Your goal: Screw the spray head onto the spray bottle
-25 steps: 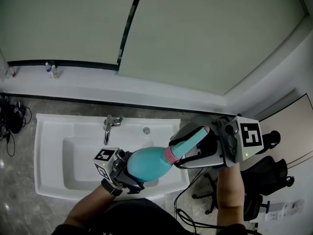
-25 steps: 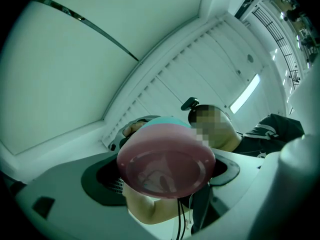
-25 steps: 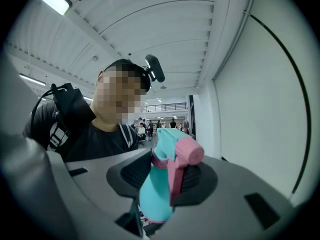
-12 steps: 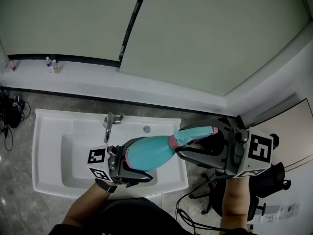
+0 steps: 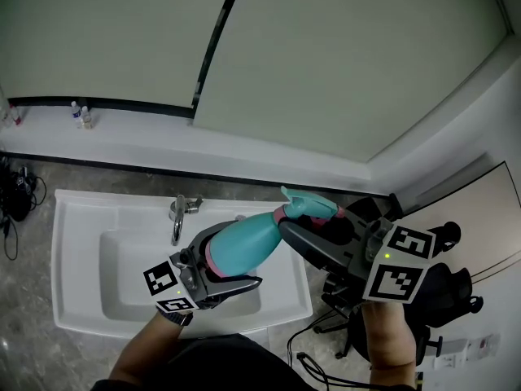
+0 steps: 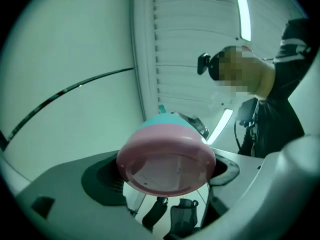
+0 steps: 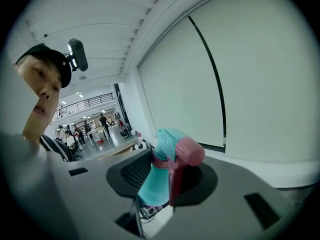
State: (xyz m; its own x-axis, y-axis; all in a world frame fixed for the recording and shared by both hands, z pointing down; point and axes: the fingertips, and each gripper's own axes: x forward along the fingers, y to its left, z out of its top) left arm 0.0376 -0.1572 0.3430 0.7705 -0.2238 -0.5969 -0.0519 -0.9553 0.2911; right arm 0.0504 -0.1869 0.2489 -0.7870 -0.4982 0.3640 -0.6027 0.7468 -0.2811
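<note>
**A:** Where is the spray bottle just now?

**B:** In the air, over the right half of the white sink. It lies slantwise, with its pink base low and toward the person and its neck higher and farther off.

**A:** Who has hold of it?

**B:** Both. The left gripper has its fingers clamped round the base end. The right gripper has its fingers closed on the spray head, which sits at the neck above a pink collar.

**A:** What's round about?

**B:** A chrome tap at the back of the sink, just left of the bottle. A pale ledge runs along the wall, with a few small bottles at its far left. A tangle of dark cables lies left of the sink, and a black office chair stands to the right, behind the right gripper.

**A:** Anything blocking the sight?

**B:** The bottle and both grippers cover the sink's right front part. In the left gripper view the pink base fills the middle and hides nearly all the teal body. In the right gripper view the head stands before the body, so only a strip of teal shows below it.
</note>
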